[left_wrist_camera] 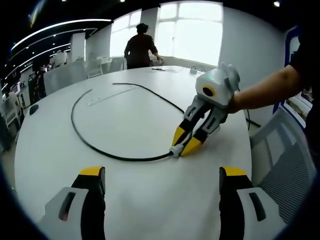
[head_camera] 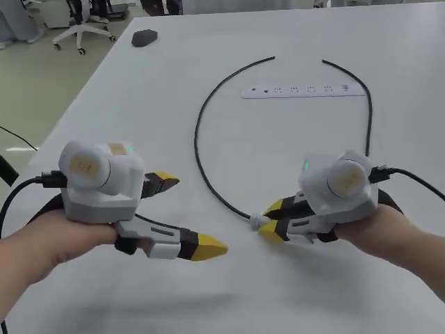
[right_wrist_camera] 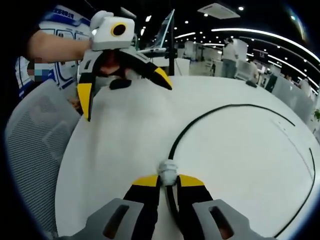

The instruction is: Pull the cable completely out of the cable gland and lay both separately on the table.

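In the head view the right gripper (head_camera: 268, 221) sits at the lower right of the frame, resting low on the white table (head_camera: 139, 118). Its jaws are drawn narrow and pinch the black cable (head_camera: 197, 142) just behind the small pale cable gland (head_camera: 258, 221), which sits at the yellow tips, still on the cable. In the right gripper view the cable runs down between the two jaws and the gland lies right in front of them.

From the gland the cable sweeps in a wide arc up the middle of the frame to a loose end near the top centre. A second stretch of cable comes down the right side from another loose end and passes behind the right gripper.

The left gripper (head_camera: 189, 214) is at the lower left, its jaws spread wide and holding nothing, tips pointing toward the gland but well apart from it.

A white power strip (head_camera: 303, 90) lies inside the arc near the top, a dark mouse (head_camera: 144, 37) at the upper left edge of the table, and an office chair (head_camera: 80, 28) beyond it on the floor.
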`<action>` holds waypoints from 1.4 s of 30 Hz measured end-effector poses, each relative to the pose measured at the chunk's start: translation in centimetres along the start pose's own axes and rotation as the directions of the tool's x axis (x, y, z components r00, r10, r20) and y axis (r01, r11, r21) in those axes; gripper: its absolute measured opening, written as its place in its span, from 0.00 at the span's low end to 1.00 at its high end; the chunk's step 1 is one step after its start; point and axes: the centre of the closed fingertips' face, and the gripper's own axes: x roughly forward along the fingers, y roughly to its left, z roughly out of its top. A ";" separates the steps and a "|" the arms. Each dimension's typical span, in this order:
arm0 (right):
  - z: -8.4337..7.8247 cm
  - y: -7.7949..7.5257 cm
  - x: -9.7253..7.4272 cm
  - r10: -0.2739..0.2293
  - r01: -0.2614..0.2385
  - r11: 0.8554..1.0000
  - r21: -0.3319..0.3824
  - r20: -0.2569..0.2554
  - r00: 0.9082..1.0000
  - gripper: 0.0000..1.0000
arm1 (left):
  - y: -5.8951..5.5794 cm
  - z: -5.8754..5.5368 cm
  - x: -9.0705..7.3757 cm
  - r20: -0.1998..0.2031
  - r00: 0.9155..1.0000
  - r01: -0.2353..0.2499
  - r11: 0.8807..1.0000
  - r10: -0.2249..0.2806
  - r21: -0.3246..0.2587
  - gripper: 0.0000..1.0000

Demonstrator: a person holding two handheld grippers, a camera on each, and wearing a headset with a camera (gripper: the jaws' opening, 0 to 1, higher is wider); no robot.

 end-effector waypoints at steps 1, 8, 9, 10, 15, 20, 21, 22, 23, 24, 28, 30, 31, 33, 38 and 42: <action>-0.3 0.3 -0.3 0.011 -0.011 1.000 -0.019 -0.011 1.000 0.08 | -0.2 0.1 0.1 0.005 1.000 0.001 1.000 -0.001 0.016 0.96; -1.9 2.7 -3.5 0.087 -0.089 0.994 -0.062 -0.036 0.996 0.07 | -2.9 0.8 1.3 0.020 0.996 0.087 0.996 -0.086 -0.029 0.86; -1.9 3.2 -4.1 0.095 -0.097 0.993 -0.069 -0.033 0.995 0.07 | -3.7 1.0 1.7 0.027 0.994 0.111 0.993 -0.110 -0.036 0.84; -1.9 3.5 -4.5 0.100 -0.102 0.992 -0.077 -0.029 0.995 0.07 | -4.0 1.2 2.0 0.035 0.994 0.108 0.994 -0.107 -0.026 0.85; -1.4 5.1 -6.9 0.108 -0.109 0.984 -0.141 -0.015 0.994 0.07 | -8.1 2.3 4.0 0.053 0.972 0.228 0.974 -0.228 -0.003 0.86; -0.7 6.9 -9.0 0.120 -0.116 0.971 -0.210 0.007 0.993 0.07 | -12.4 4.1 5.3 0.093 0.931 0.356 0.934 -0.353 -0.009 0.73; -0.7 7.2 -9.4 0.118 -0.115 0.967 -0.226 0.002 0.993 0.07 | -13.1 4.1 5.4 0.085 0.920 0.385 0.923 -0.383 -0.009 0.68; -0.7 7.4 -9.6 0.117 -0.114 0.964 -0.238 -0.001 0.993 0.07 | -13.8 4.1 5.5 0.077 0.909 0.411 0.912 -0.409 -0.014 0.66; -0.7 7.6 -10.1 0.112 -0.109 0.960 -0.260 -0.003 0.994 0.07 | -14.1 4.1 5.6 0.078 0.904 0.422 0.906 -0.420 -0.018 0.64; -0.6 7.7 -10.3 0.109 -0.105 0.958 -0.266 0.002 0.994 0.07 | -14.9 4.2 5.4 0.085 0.888 0.456 0.889 -0.451 -0.040 0.62; -0.2 7.8 -11.2 0.091 -0.080 0.962 -0.262 0.032 0.995 0.07 | -15.5 3.9 5.4 0.079 0.876 0.480 0.876 -0.476 -0.047 0.53; -0.2 7.8 -11.4 0.086 -0.073 0.962 -0.262 0.038 0.996 0.07 | -15.9 3.8 5.3 0.082 0.867 0.497 0.867 -0.492 -0.045 0.46; -0.2 7.9 -11.5 0.081 -0.068 0.963 -0.260 0.041 0.996 0.07 | -16.0 4.1 5.3 0.101 0.862 0.504 0.861 -0.497 -0.068 0.46; -0.3 7.9 -11.4 0.078 -0.064 0.963 -0.262 0.041 0.996 0.07 | -16.1 4.4 5.2 0.121 0.855 0.517 0.850 -0.505 -0.099 0.45; 0.0 8.1 -11.6 0.077 -0.061 0.960 -0.274 0.048 0.996 0.07 | -16.3 4.4 5.3 0.117 0.850 0.525 0.845 -0.514 -0.103 0.32; 0.0 8.3 -11.7 0.084 -0.066 0.960 -0.271 0.053 0.995 0.07 | -15.9 4.4 5.5 0.115 0.859 0.510 0.854 -0.500 -0.102 0.17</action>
